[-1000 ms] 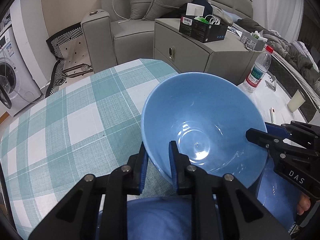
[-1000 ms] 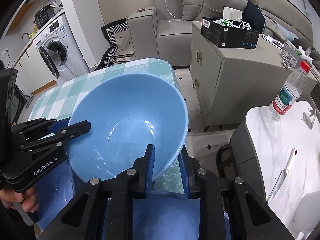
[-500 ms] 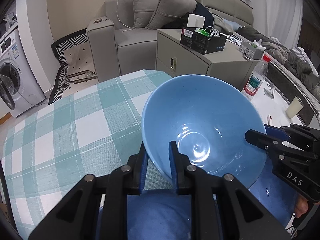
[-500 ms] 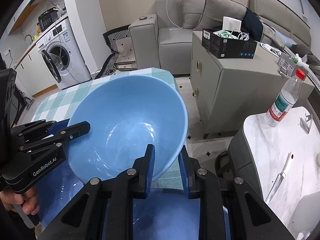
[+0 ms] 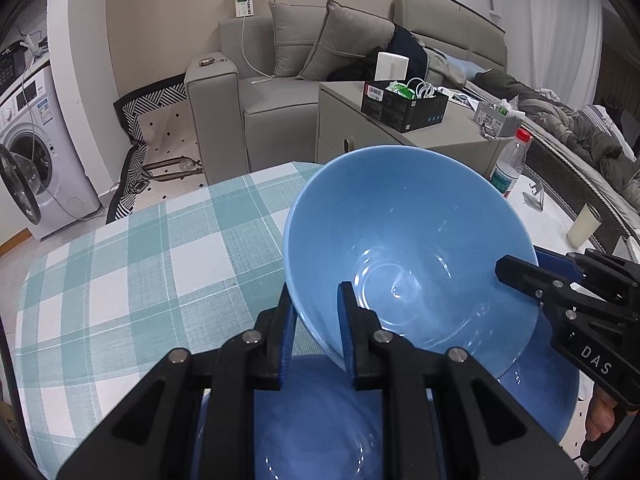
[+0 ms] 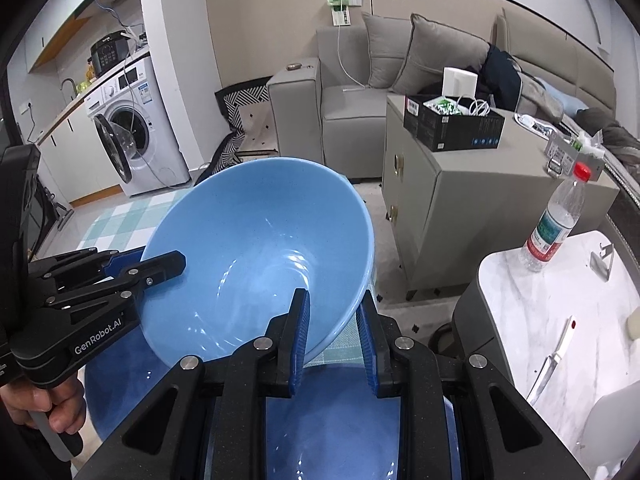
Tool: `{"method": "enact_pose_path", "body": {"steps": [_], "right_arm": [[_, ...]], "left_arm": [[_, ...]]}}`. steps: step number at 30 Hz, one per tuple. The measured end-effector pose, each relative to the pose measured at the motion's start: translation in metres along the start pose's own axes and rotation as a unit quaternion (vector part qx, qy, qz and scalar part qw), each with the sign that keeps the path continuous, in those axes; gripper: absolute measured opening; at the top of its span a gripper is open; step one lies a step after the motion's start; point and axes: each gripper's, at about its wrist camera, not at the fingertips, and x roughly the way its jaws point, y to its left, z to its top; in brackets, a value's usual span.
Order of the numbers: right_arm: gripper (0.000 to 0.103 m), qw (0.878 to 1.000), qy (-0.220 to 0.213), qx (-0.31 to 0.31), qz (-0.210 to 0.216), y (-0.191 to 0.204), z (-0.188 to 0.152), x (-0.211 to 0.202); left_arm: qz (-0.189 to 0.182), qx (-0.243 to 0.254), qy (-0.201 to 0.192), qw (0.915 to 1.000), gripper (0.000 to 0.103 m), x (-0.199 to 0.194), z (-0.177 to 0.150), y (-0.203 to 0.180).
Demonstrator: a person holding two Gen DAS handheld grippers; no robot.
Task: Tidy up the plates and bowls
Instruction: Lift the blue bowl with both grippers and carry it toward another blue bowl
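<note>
Left hand-held gripper [image 5: 316, 308] and right hand-held gripper [image 6: 334, 312] pinching blue bowl [image 5: 408, 256] rim, above plate [image 5: 540, 412]

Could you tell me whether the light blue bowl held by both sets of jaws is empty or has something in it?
Empty: the light blue bowl shows only glossy reflections on its bare inside in both views.

Both grippers lifted blue bowl [image 5: 408, 256] higher w/ table.
</note>
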Motion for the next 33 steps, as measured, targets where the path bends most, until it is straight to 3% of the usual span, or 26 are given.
{"method": "enact_pose_path", "body": {"steps": [19, 33], "right_arm": [[0.024, 0.999, -0.046, -0.008, 0.005, 0.014, -0.005, -0.064], [0.024, 0.998, -0.054, -0.026, 0.015, 0.035, -0.010, -0.082]], "left_arm": [[0.010, 0.008, -0.040, 0.9991, 0.019, -0.055, -0.008, -0.008], [0.017, 0.002, -0.051, 0.9985, 0.019, -0.076, -0.020, 0.004]]}}
